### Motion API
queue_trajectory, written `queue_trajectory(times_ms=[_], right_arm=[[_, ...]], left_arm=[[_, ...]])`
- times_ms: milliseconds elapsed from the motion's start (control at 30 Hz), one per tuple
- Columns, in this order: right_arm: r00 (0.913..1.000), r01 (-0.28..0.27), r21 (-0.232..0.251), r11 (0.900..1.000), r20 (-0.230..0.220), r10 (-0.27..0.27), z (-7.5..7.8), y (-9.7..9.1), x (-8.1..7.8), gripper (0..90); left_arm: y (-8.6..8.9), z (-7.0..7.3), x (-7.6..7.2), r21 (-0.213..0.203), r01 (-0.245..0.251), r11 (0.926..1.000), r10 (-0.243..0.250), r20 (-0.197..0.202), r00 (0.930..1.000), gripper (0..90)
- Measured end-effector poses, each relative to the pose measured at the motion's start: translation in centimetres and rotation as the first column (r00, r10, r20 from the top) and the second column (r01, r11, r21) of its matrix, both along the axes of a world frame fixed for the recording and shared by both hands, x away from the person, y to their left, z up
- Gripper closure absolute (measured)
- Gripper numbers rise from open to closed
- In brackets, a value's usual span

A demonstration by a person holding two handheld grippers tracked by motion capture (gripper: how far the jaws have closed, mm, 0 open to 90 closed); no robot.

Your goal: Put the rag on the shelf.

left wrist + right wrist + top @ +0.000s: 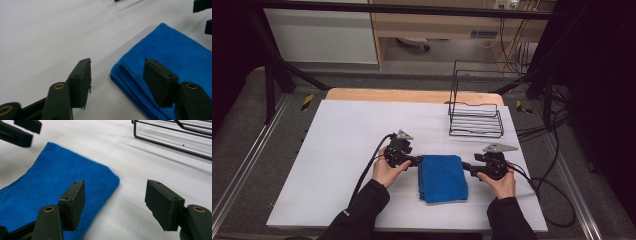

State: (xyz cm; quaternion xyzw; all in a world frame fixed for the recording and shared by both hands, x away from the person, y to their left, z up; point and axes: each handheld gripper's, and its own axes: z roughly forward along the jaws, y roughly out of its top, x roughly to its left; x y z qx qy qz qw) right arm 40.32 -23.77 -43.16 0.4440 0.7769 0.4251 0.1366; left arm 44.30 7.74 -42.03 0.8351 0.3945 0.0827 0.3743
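We hold our left gripper (418, 161) and right gripper (465, 166) at either far corner of the folded blue terry towel (442, 178) on the white tabletop (347, 145) — both sets of jaws spread, pinching nothing. Farther back stands a black wire rack (476, 119).

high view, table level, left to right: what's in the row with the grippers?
Left hand → left gripper → folded blue towel → right gripper → right hand. Both grippers are open and point inward at the towel's far corners. The wire rack stands farther back, off this row.
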Motion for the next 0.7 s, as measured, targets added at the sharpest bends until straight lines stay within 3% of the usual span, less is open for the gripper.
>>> queue_trajectory(times_ms=[133,367,500,700], right_arm=[[0.9998,-0.019,0.012,0.9997,0.001,0.019,-0.2,0.4,1.3,42.0],[0.9958,-0.030,-0.011,0.9995,-0.087,0.029,-1.4,1.7,3.6,51.3],[0.9920,-0.040,-0.036,0.9985,-0.122,0.036,-1.7,2.0,3.6,55.7],[0.9901,-0.055,-0.041,0.9977,-0.131,0.049,-1.9,2.1,3.3,61.2]], left_arm=[[-0.5,-1.2,0.9,0.007,-0.002,1.0000,0.002,-0.032,0.9995,49.7],[-0.4,-2.0,1.1,0.027,0.034,0.9990,-0.032,-0.078,0.9965,60.9],[-0.5,-1.9,0.8,0.041,0.059,0.9974,-0.055,-0.084,0.9949,66.4],[-0.6,-2.1,0.8,0.032,0.058,0.9978,-0.055,-0.092,0.9942,70.2]])
